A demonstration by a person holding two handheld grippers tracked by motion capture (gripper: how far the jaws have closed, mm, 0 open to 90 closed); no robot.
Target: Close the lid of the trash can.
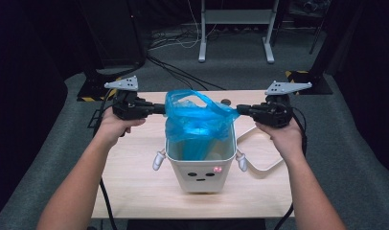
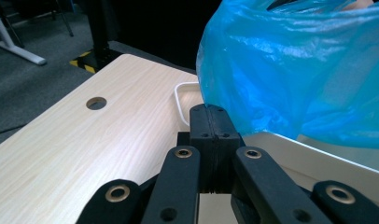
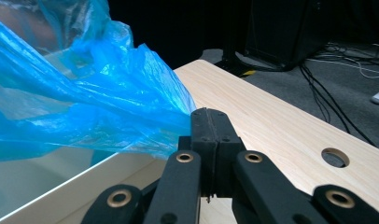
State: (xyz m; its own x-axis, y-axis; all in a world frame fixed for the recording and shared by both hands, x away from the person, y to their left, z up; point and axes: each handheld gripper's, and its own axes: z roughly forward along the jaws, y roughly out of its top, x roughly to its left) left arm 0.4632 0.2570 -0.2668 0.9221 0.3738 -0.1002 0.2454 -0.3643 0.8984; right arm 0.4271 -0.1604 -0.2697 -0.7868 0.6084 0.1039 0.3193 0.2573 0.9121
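A white bin [image 1: 202, 178] with a drawn face stands mid-table, with a blue plastic bag [image 1: 197, 120] rising out of its mouth. My left gripper [image 1: 163, 109] is at the bag's left edge and my right gripper [image 1: 239, 110] at its right edge, both above the bin's rim. In the left gripper view the jaws [image 2: 211, 112] are shut, tips against the bag [image 2: 295, 70] just over the bin rim [image 2: 318, 158]. The right gripper [image 3: 210, 114] is shut too, and the bag [image 3: 94, 102] gathers into a pinch at its tips, above the rim [image 3: 85, 177].
A white tray [image 1: 265, 149] lies on the wooden table [image 1: 135, 163] right of the bin, also seen as the tray [image 2: 180, 100] past the left jaws. A cable hole [image 1: 225, 101] sits near the table's far edge. Desk legs and cables lie on the floor beyond.
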